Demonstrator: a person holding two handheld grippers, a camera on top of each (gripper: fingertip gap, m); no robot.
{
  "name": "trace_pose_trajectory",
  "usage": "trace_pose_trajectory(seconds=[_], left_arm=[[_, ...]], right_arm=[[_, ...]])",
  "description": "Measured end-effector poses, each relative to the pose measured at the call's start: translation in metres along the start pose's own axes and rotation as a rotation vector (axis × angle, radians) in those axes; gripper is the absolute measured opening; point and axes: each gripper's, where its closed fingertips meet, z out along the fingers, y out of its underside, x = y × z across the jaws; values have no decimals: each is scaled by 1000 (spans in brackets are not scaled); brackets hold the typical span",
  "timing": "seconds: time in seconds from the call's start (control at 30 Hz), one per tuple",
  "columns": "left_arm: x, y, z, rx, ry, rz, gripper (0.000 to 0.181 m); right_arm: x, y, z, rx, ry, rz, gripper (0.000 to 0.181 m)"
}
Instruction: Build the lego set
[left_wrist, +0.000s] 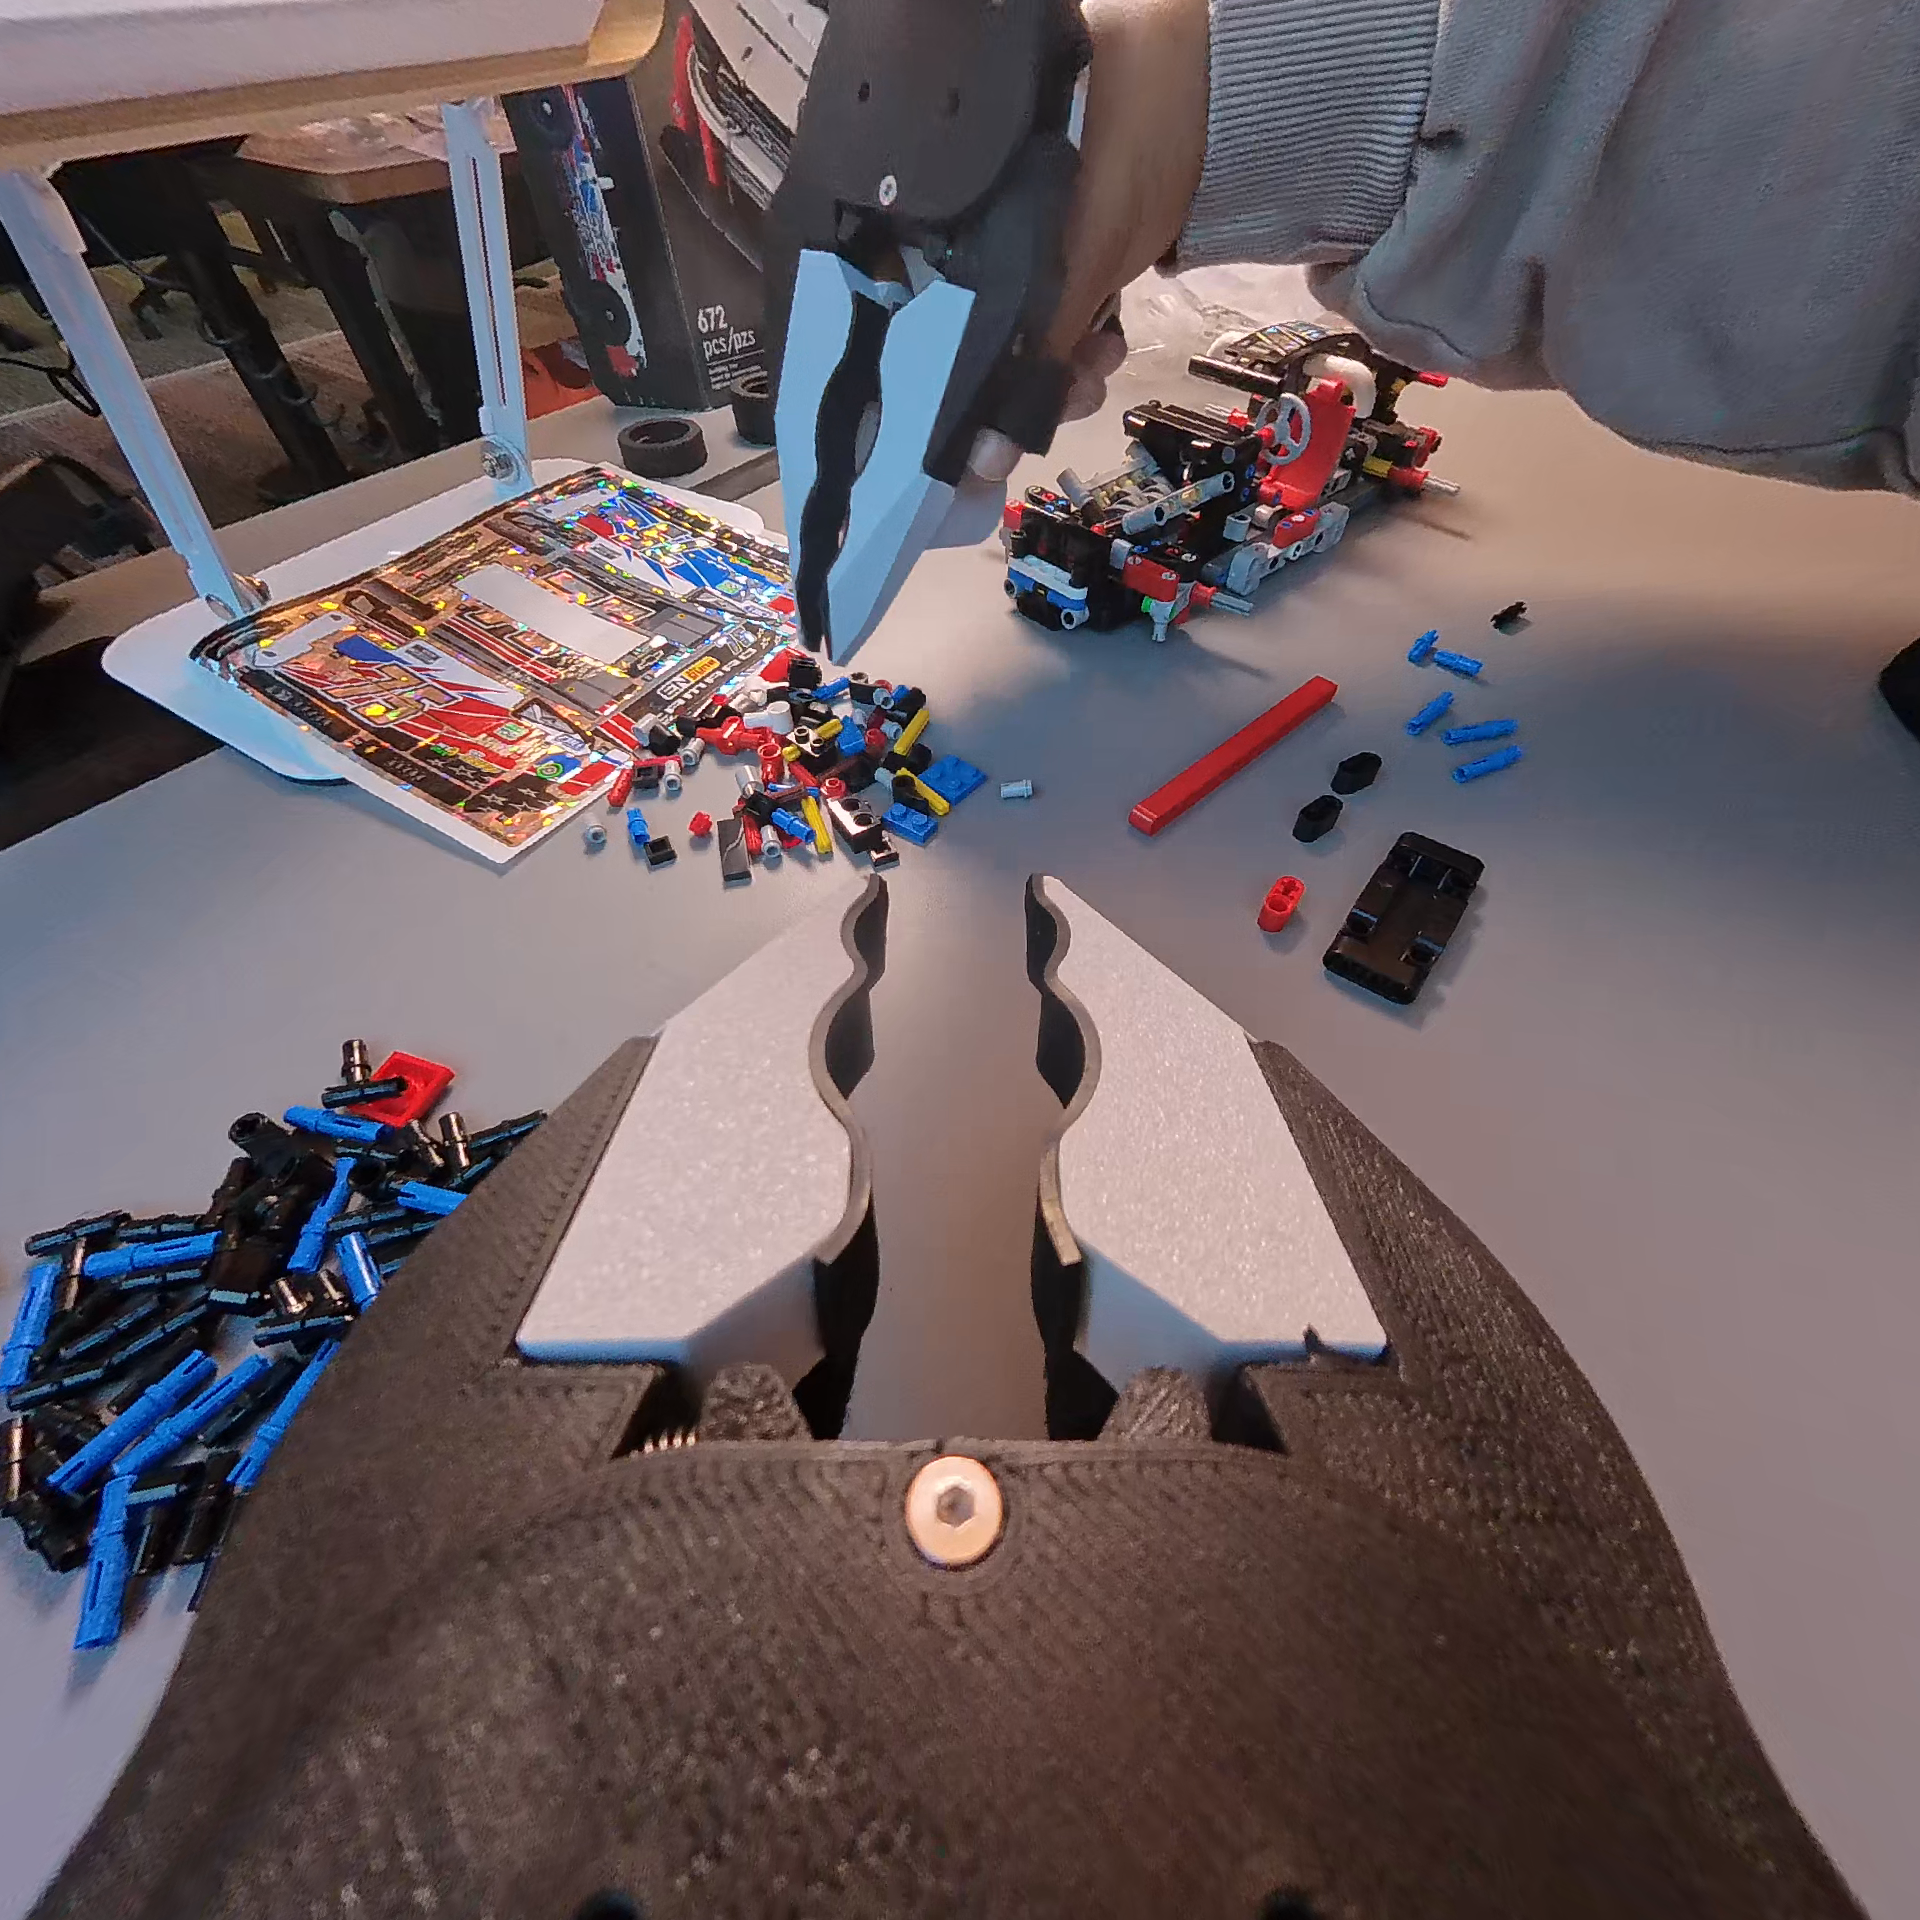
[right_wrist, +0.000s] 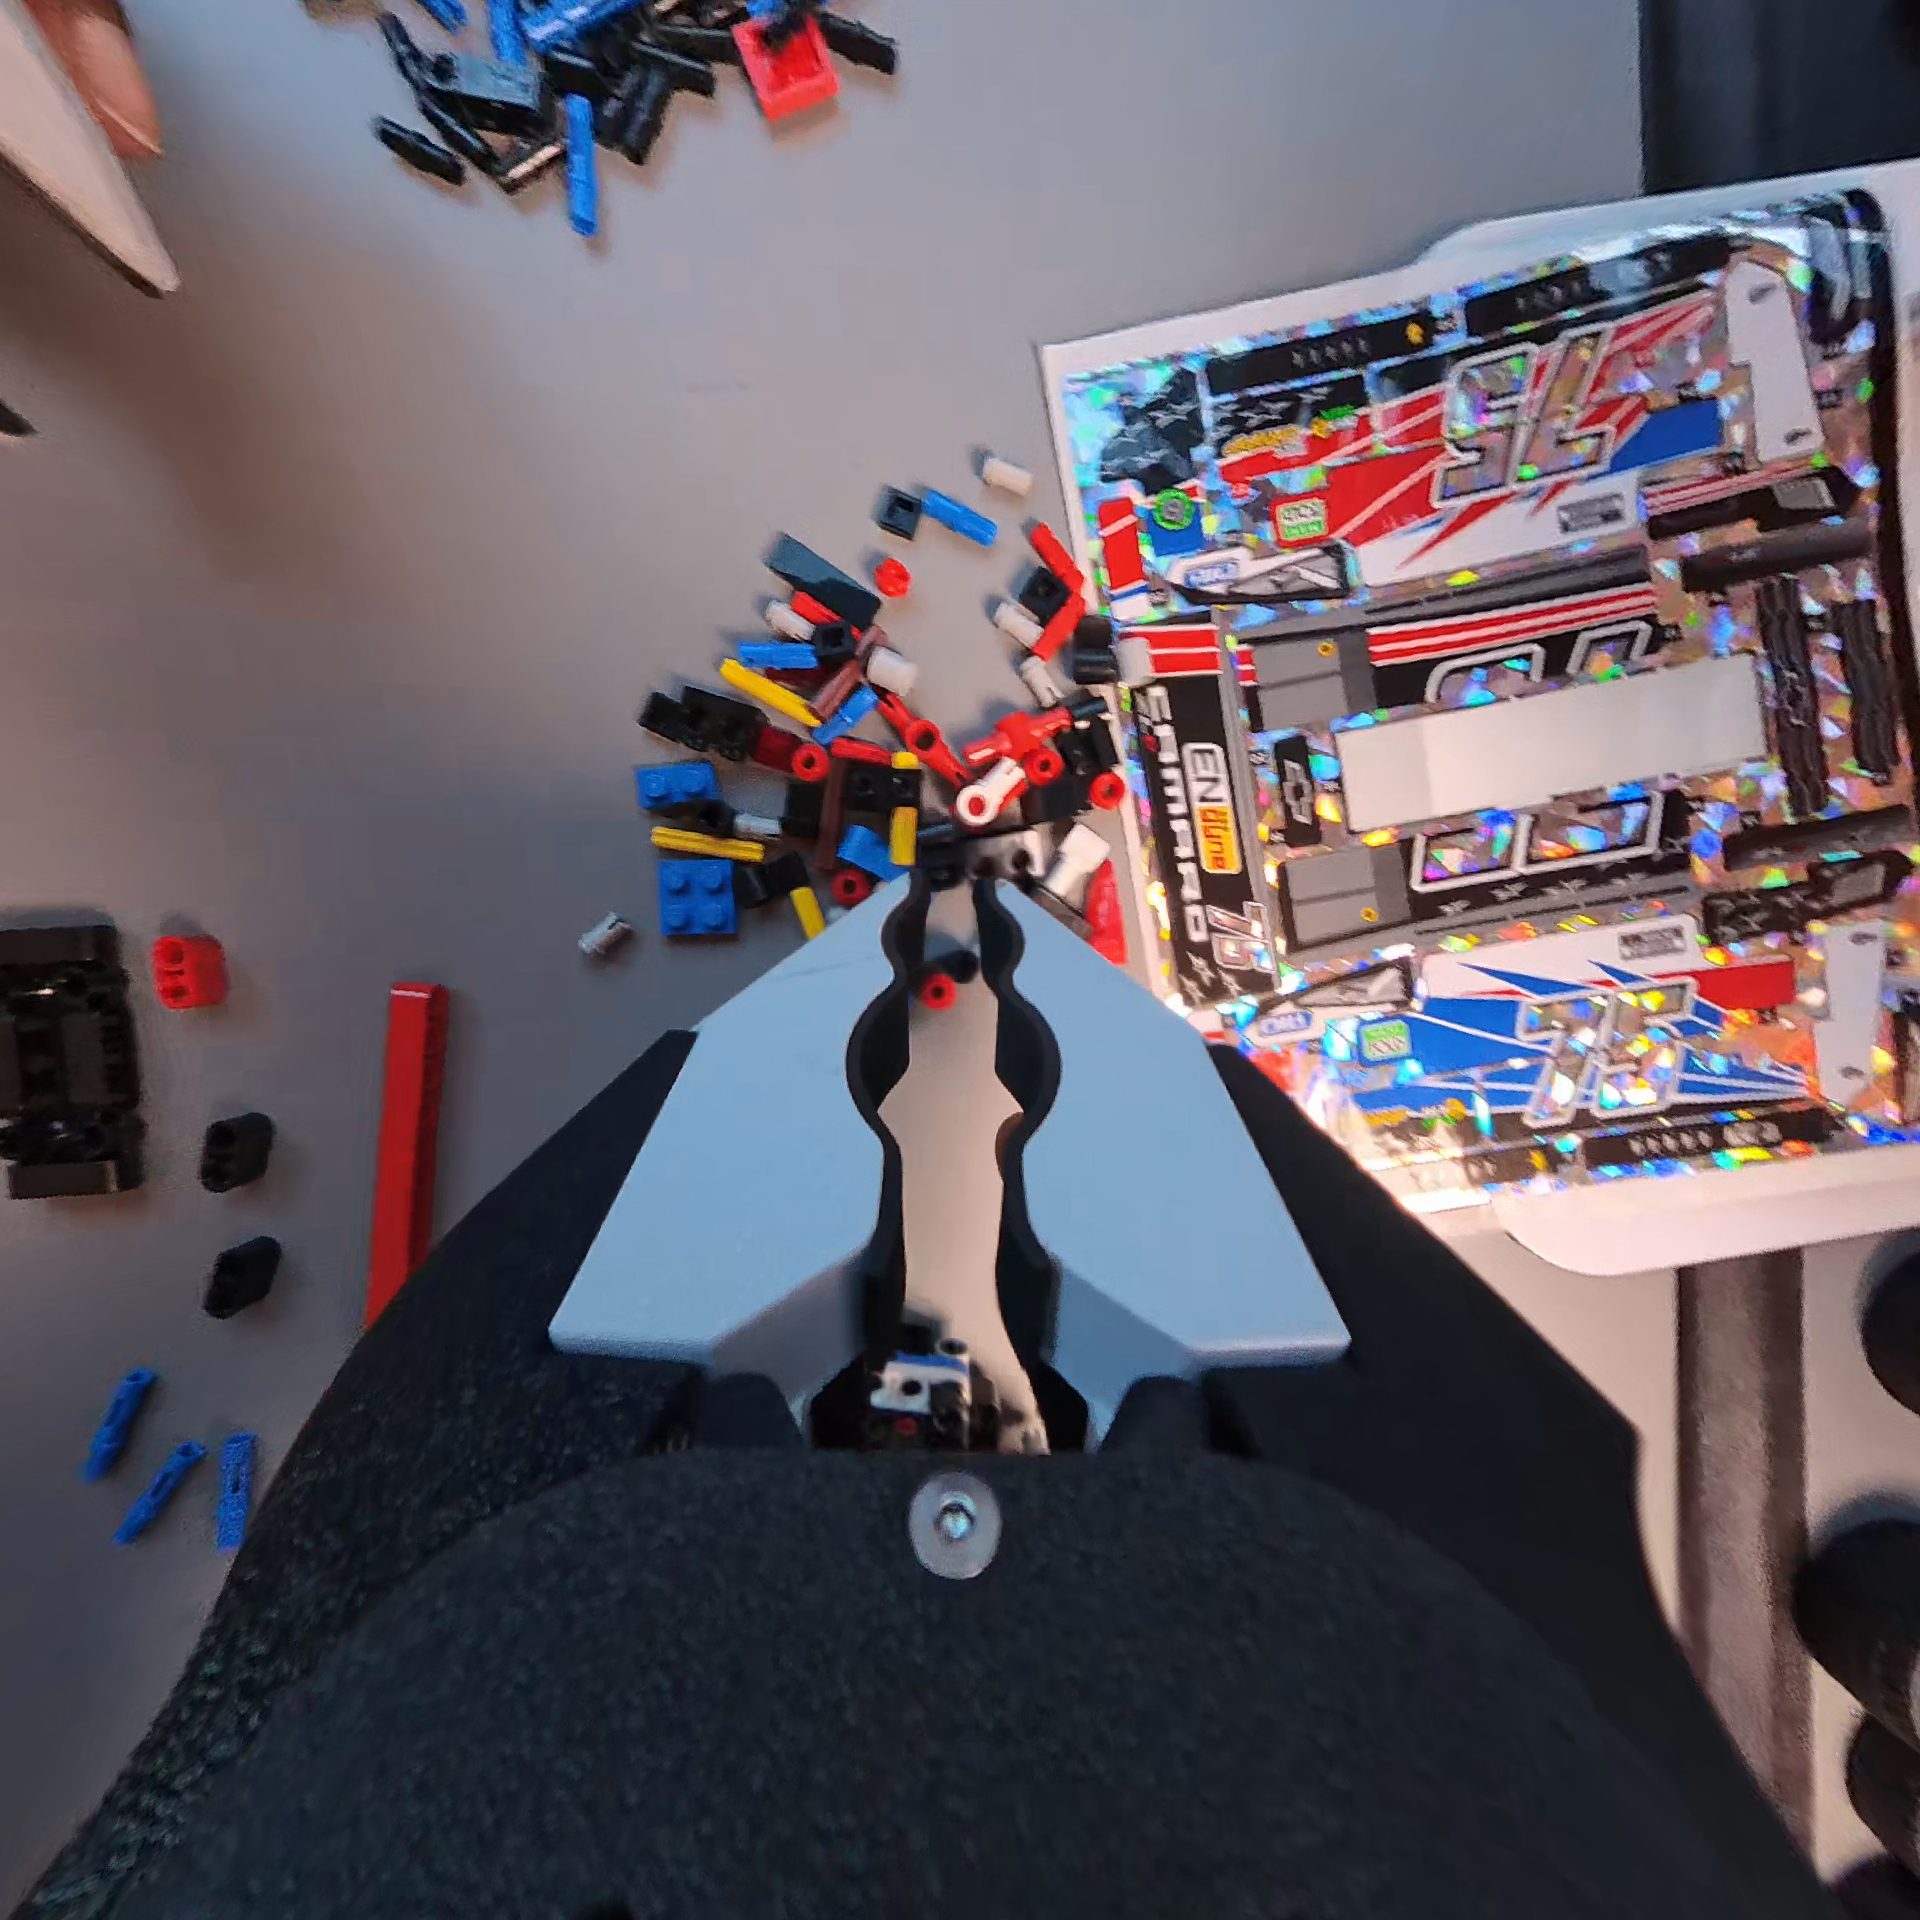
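While the left hand-held gripper is hovering above a bare patch of the grey desk with its grey fingers standing well apart and nothing between them, the right hand-held gripper is pointing steeply down into the mixed pile of small red, blue, yellow and black bricks. Its fingers are standing a narrow gap apart, tips right at the pile's near edge by a small black studded piece; whether they are touching it, I cannot tell. In the left wrist view that same gripper is hanging at 12 o'clock, gripped by a hand in a grey ribbed sleeve.

In the left wrist view the half-built black-and-red lego car chassis is sitting at 1 o'clock, well apart from both grippers. A long red beam is lying at 2 o'clock, with two small black connectors, a small red connector and a flat black panel near it, and loose blue pins are lying farther out. A heap of blue and black pins is lying at 9 o'clock, just beside the left gripper's body. At 11 o'clock a shiny holographic sticker sheet is lying on the white base of a stand, touching the mixed pile's edge. Behind it a dark set box is standing upright, with two black tyres near it.
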Motion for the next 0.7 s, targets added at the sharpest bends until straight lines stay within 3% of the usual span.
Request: trace_pose_trajectory(seconds=[0.17, 0.5, 0.7], left_arm=[[0, 0, 0, -1, -2, 3, 25], [0, 0, 0, 2, -1, 0, 25], [0, 0, 0, 1, -1, 4, 25]], right_arm=[[-14, -1, 16, -34, -18, -53, 8], [15, 7, 10, -63, 88, -9, 0], [-3, 12, 1, -62, 3, -31, 9]])
